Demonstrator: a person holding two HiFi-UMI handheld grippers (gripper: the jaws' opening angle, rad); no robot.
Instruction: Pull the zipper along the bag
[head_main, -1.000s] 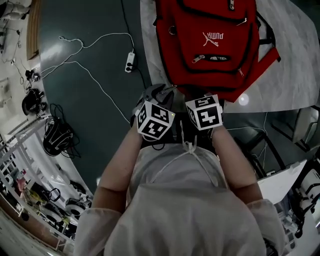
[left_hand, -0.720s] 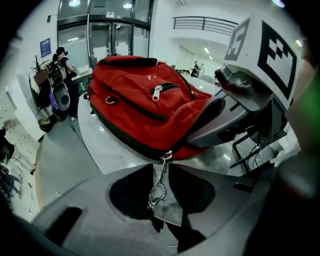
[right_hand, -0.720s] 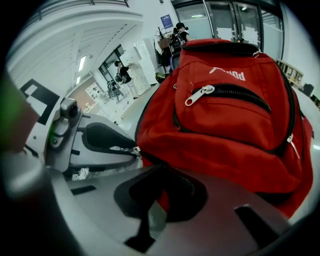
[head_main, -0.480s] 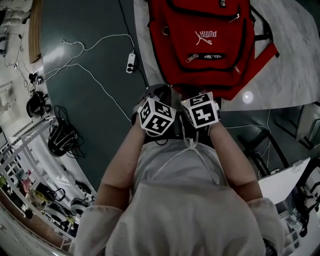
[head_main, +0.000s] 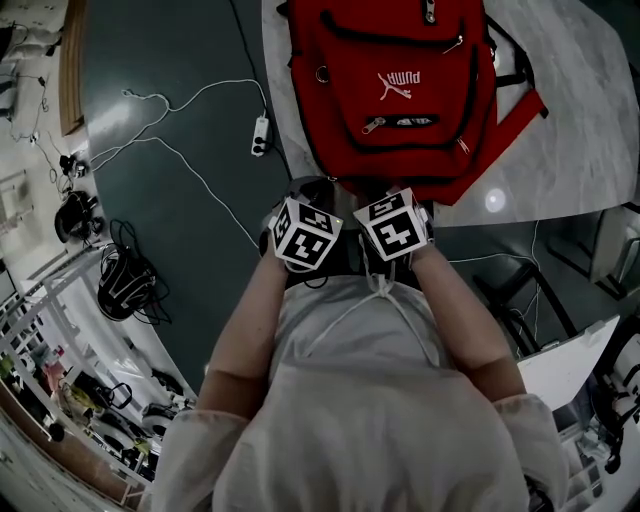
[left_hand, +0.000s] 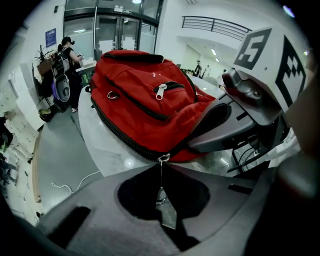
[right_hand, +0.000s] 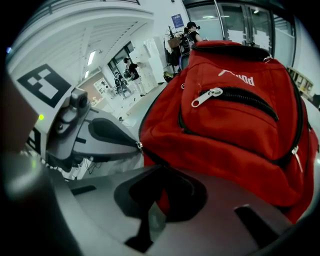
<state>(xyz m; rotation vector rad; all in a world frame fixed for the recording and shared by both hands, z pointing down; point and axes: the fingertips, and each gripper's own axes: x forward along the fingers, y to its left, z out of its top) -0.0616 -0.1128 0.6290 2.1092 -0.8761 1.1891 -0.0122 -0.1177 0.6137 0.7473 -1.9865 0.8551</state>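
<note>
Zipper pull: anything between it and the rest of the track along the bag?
Nothing visible. The left claw has just closed on the zipper pull; the zipper track runs bare up the edge of the backpack. The right claw pinches fabric on the pull's other side.

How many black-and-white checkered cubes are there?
2. One black-and-white marker cube sits left, the other right, at the near edge of the red fabric backpack. None seems hidden.

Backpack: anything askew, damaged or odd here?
Nothing stands out. The red backpack lies on the table, with no tears or spills visible. The left tool, its jaws having just been closing, is shut on the zipper pull; the right tool pinches the bag's fabric beside it.
</note>
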